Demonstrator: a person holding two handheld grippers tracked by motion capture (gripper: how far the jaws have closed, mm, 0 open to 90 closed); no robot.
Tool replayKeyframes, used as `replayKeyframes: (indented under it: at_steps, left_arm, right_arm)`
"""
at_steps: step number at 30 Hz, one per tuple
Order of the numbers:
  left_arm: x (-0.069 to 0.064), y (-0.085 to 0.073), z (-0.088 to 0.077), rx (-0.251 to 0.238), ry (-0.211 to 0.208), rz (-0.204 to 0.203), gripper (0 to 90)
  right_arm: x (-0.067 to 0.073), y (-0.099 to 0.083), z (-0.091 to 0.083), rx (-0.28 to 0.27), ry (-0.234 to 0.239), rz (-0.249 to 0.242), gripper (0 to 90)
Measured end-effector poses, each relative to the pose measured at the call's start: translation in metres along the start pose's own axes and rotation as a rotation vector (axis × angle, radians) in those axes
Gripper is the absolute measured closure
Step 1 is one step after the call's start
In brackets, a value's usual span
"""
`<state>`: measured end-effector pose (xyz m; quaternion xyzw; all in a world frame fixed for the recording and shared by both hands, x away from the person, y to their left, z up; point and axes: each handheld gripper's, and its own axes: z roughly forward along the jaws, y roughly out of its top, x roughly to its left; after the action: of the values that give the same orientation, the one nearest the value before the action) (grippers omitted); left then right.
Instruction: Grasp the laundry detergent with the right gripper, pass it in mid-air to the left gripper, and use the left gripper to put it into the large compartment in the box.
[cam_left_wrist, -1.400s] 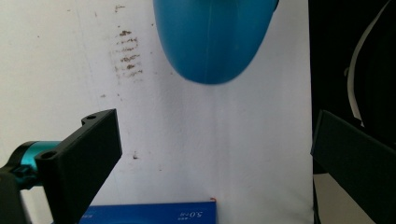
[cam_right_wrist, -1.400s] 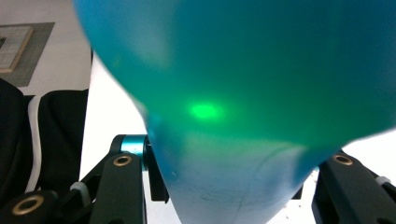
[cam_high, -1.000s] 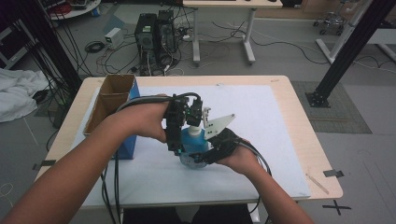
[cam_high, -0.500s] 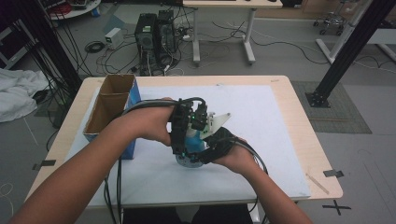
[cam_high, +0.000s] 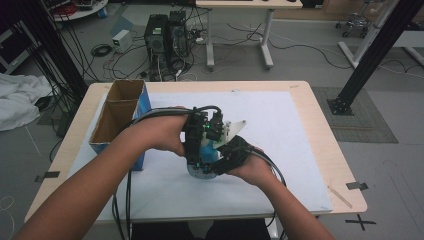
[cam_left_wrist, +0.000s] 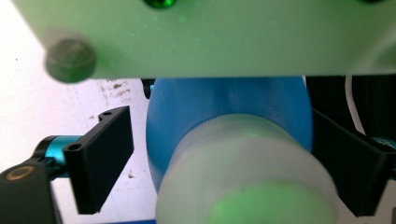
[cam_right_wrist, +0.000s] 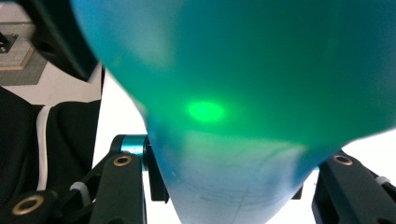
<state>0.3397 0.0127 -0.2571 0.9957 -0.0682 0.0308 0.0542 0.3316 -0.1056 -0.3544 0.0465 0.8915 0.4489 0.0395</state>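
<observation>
A blue bottle (cam_high: 204, 149) with a frosted white cap (cam_left_wrist: 243, 177) stands near the middle of the white mat (cam_high: 285, 125). My right gripper (cam_high: 216, 162) comes in from the right and is shut on the bottle's lower body (cam_right_wrist: 243, 70), with one jaw on each side. My left gripper (cam_high: 199, 150) reaches down over the top, and its black jaws flank the cap. They have just been closing. In the left gripper view a gap still shows between the left jaw and the bottle (cam_left_wrist: 224, 107).
An open cardboard box with a blue side (cam_high: 120, 112) stands at the table's left, close to the left forearm. A pale plate (cam_high: 233, 129) juts out above the bottle. Cables trail from both grippers towards the near table edge (cam_high: 225, 215).
The left gripper has shifted slightly and settled lower over the bottle's top. The right hand and the bottle have not moved.
</observation>
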Motion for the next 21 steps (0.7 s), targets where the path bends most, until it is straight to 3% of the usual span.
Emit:
replayKeyframes:
  at_steps: [8,21]
  left_arm:
    - [-0.0006,-0.0007,-0.0010,0.006,0.006,0.015,17.5]
    - [0.0000,-0.0014,-0.0006,0.005,-0.012,0.000,25.0]
  right_arm:
    - [0.0005,0.0010,0.0010,0.000,0.002,-0.005,48.1]
    - [0.0014,0.0023,0.0026,0.006,0.005,0.007,48.1]
